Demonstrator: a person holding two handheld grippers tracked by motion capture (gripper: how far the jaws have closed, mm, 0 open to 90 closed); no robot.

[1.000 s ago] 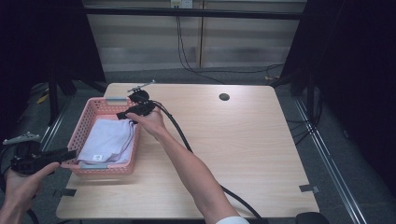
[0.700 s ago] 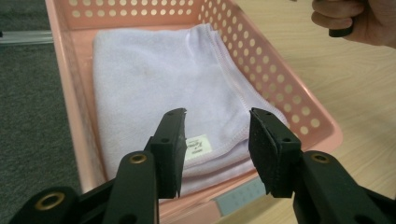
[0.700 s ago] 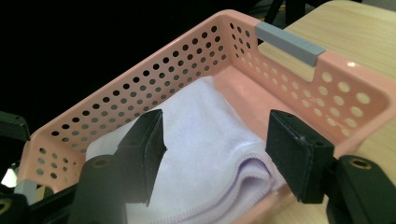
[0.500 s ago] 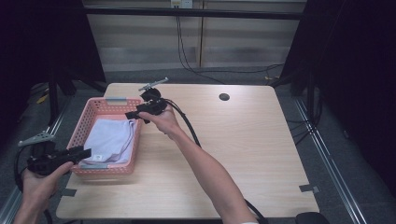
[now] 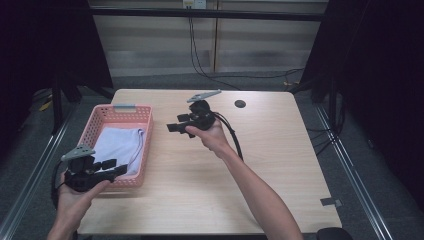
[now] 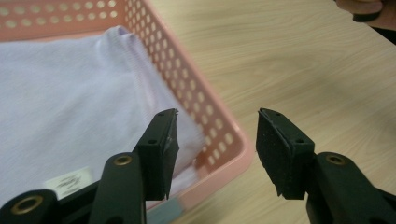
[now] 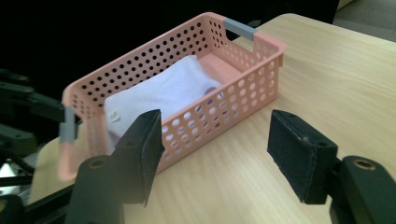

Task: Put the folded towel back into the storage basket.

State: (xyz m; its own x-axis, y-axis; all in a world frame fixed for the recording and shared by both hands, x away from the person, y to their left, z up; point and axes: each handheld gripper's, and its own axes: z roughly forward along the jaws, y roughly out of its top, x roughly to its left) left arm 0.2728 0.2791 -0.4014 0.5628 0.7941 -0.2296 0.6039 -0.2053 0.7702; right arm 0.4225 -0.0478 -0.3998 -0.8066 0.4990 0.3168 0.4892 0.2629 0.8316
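Your left gripper [image 5: 116,169] has just been opening and holds nothing, jaws either side of the basket [image 5: 145,150] corner; close squarely on that rim, clear of the cloth [image 5: 119,146], while your right gripper [image 5: 176,125] waits open, empty.

A light wooden table [image 5: 280,165] carries a pink perforated basket [image 5: 107,120] at its left side, a folded pale lilac cloth [image 5: 120,146] inside it. A small dark round hole [image 5: 240,104] marks the tabletop near the far edge.
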